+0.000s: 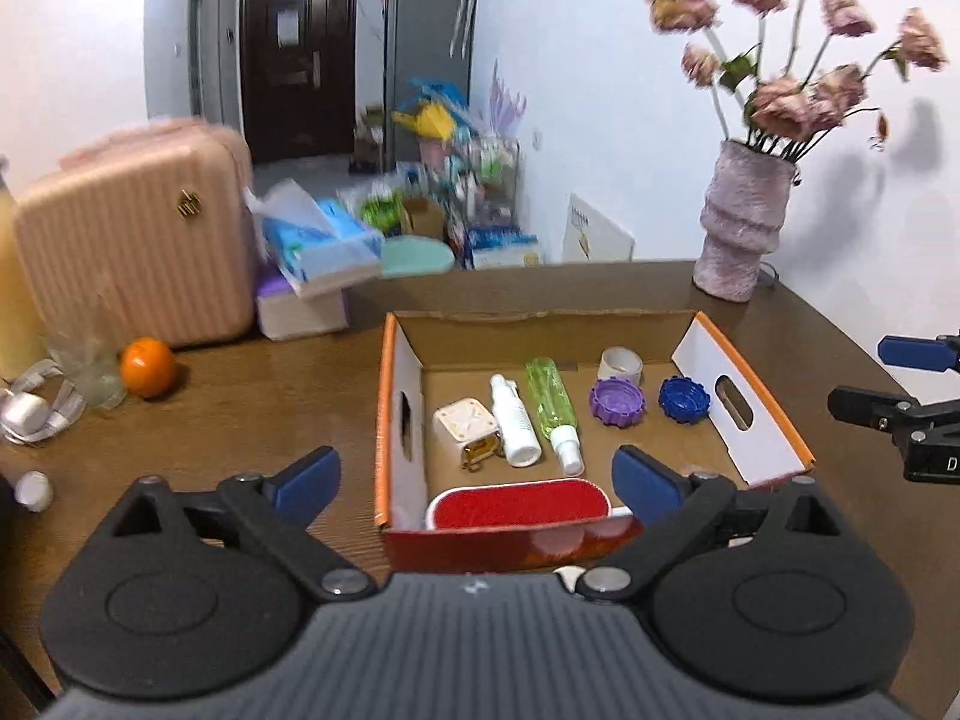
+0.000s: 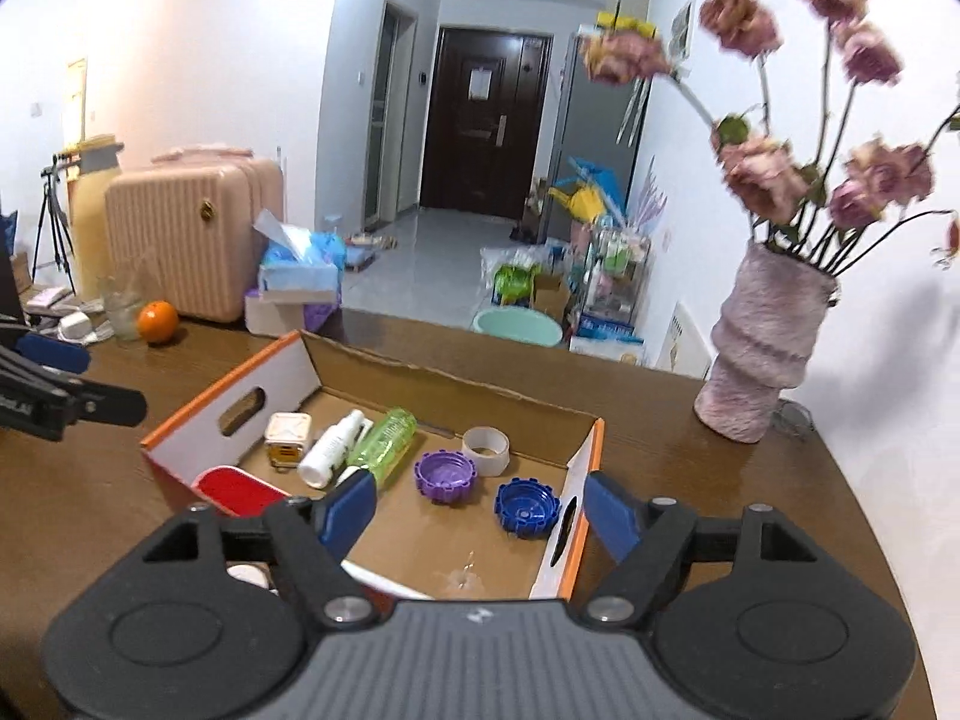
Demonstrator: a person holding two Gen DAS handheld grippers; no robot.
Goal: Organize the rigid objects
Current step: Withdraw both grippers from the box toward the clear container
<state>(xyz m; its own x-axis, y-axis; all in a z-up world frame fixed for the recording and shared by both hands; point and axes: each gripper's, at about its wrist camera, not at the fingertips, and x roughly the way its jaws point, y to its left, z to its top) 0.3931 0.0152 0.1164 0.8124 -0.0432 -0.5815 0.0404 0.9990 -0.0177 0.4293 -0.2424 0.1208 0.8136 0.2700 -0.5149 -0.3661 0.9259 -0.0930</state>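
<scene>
Both claws empty and spread. My left claw (image 1: pixel 474 480) has its pads wide apart with nothing between them, hanging over the near wall of the cardboard box (image 1: pixel 741 420). My right claw (image 2: pixel 480 516) stands well open, nothing gripped, over the box's right side.

Step, as I judge it: sorting looks close to finished. Inside the box on the worktop (image 1: pixel 252 420): red lint brush (image 1: pixel 519 504) at the near wall, small cream cube gadget (image 1: pixel 465 429), white spray bottle (image 1: pixel 513 423) lying beside the green spray bottle (image 1: pixel 552 405), purple cap (image 1: pixel 617 401), blue cap (image 1: pixel 684 399), tape roll (image 1: pixel 620 363) at the back. Caps sit apart from the bottles, grouped by kind.

Next move, my guess: check for strays. A small white round thing (image 1: pixel 33 489) lies on the worktop left of the box; if it belongs, left claw goes down onto it. Orange (image 1: pixel 147 367), charger (image 1: pixel 27 414), vase (image 1: pixel 741 222) probably stay.

Writing: a gold emblem on the pink suitcase (image 1: pixel 135 240), unreadable. Tissue pack (image 1: pixel 318 240) print blurred. A lone "D" shows on the other gripper's body in left view.
</scene>
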